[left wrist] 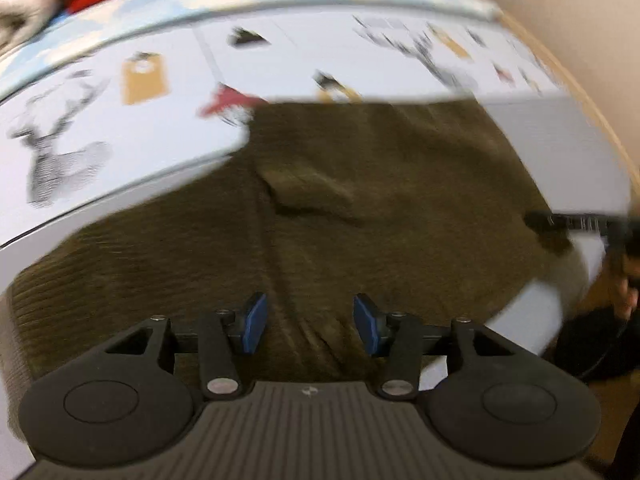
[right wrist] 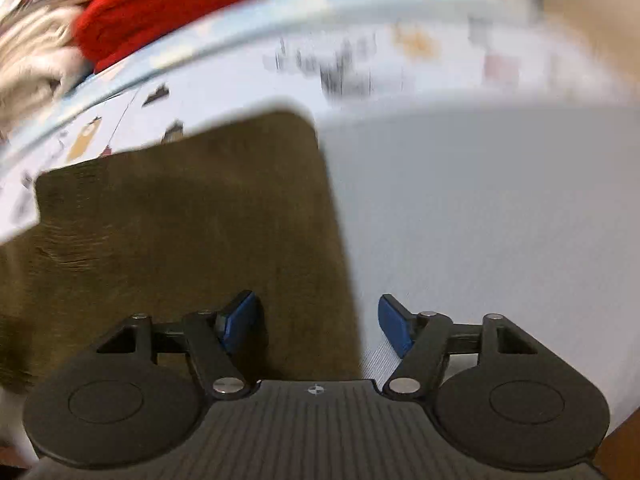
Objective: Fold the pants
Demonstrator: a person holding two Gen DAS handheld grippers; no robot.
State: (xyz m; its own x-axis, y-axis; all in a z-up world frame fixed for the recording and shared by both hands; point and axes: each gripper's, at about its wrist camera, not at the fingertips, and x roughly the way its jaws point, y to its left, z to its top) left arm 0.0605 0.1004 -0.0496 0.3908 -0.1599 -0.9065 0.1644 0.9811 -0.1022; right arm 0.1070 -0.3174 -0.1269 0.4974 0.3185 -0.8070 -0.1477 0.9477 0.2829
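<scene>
Olive-brown corduroy pants (left wrist: pixel 340 208) lie flat on a white bed surface (left wrist: pixel 120 148). My left gripper (left wrist: pixel 310 322) is open above the near part of the pants, nothing between its blue pads (left wrist: pixel 254 322). The other gripper shows as a dark blurred shape (left wrist: pixel 576 224) at the pants' right edge. In the right wrist view the pants (right wrist: pixel 192 232) fill the left half, with a straight right edge. My right gripper (right wrist: pixel 318 324) is open and straddles that edge, left pad (right wrist: pixel 240 320) over the fabric, right pad (right wrist: pixel 394 328) over bare grey-white sheet (right wrist: pixel 480 220).
A printed sheet with deer and tag pictures (left wrist: pixel 60 152) covers the far part of the bed. A red cloth (right wrist: pixel 168 4) and a pale fuzzy item (right wrist: pixel 32 48) lie at the far left. A beige wall (left wrist: pixel 560 20) is at right. Both views are motion-blurred.
</scene>
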